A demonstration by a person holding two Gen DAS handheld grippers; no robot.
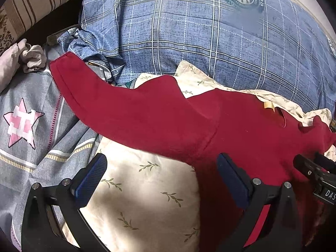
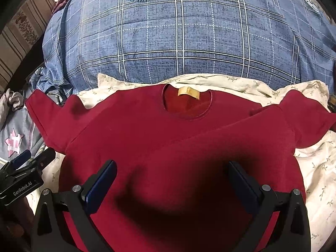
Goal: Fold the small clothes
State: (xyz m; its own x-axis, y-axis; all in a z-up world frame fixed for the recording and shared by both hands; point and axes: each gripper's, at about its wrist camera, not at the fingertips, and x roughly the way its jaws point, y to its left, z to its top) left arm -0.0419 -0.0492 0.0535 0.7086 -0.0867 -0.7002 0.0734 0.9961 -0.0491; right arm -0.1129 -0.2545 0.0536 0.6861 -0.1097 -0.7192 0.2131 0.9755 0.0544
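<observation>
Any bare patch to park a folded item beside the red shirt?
Leaf-print sheet right of the red shirt is bare; another patch between the left tongs. Crowded: plaid quilt behind, crumpled clothes far left.

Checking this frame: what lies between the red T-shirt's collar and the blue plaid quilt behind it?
A strip of cream leaf-print sheet separates the red T-shirt collar from the blue plaid quilt; nothing else lies there, as the right wrist view shows.

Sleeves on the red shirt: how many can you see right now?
2. One sleeve spreads over the left bedding; the other sleeve lies right on the cream sheet. None looks hidden.
</observation>
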